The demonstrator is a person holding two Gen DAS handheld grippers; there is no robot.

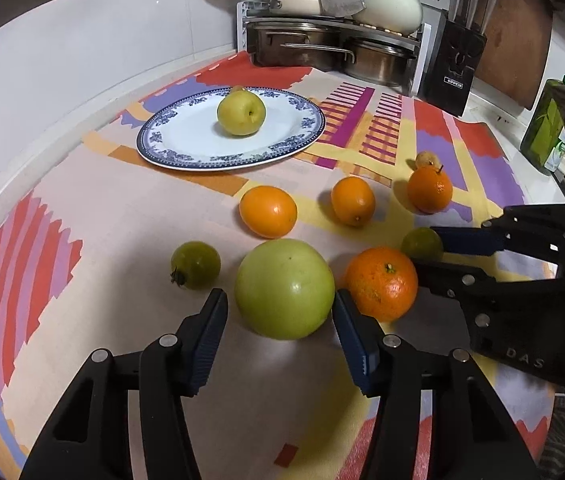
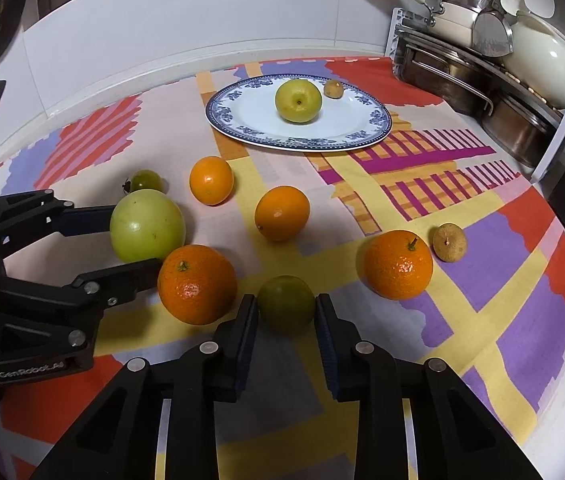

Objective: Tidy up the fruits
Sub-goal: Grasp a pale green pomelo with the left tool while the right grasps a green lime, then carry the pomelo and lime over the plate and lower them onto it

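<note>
"OPPEIN" on black knife block [image 1: 454, 76]; "GenRobot.AI" on left hand-held gripper [image 2: 138, 246]

Both wrist views low, near, sharing plate [image 1: 186, 156].

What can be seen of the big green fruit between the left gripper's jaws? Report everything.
The big green fruit is round, smooth and pale green, with faint specks and a soft sheen, the largest fruit here. It sits on the patterned cloth, between the open jaws of the left gripper, which flank it without clearly pressing. An orange mandarin lies close on its right; contact cannot be told.
</note>
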